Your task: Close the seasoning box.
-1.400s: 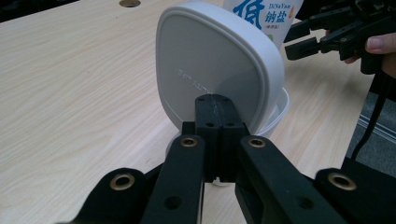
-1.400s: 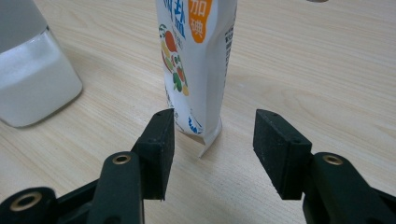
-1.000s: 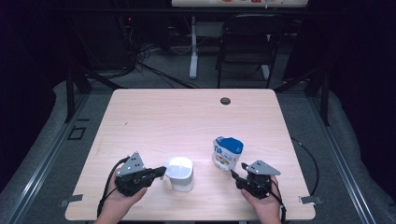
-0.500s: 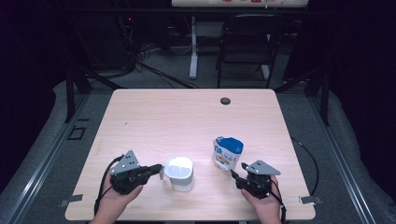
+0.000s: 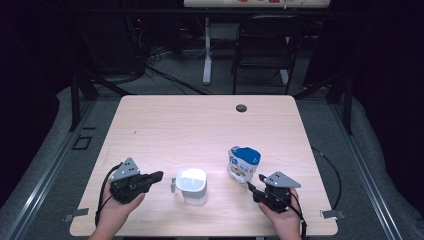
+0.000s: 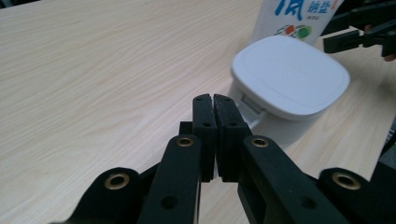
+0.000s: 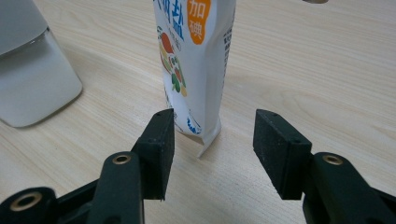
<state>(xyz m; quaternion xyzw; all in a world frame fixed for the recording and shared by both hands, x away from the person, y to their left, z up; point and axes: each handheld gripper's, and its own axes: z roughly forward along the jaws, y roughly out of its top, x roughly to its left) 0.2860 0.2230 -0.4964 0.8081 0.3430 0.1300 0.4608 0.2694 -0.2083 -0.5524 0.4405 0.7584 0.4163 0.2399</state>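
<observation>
The white lidded container stands upright near the front edge of the desk, a little left of the middle, and its flat lid is down and looks fully seated; a small tab or latch sticks out from it at about 9 o'clock, toward my left gripper. The blue and white salt bag stands upright at about 2 o'clock from the container, near it but apart. I judge that almost nothing of the work is done: the lid is on, the bag looks sealed as far as I can see, and neither thing is lifted or tilted. My left gripper lies at 9 o'clock of the container, pointing at the tab; in the left gripper view its fingers are pressed together with nothing between them, and the tips are just beside the tab, whether they touch it I cannot tell. My right gripper is at 5 o'clock of the bag; in the right gripper view its fingers stand wide, and the lower corner of the bag is in the gap, near the left finger, but the pads do not press it. So the grasp of the bag and the opening of the container are both left to do.
</observation>
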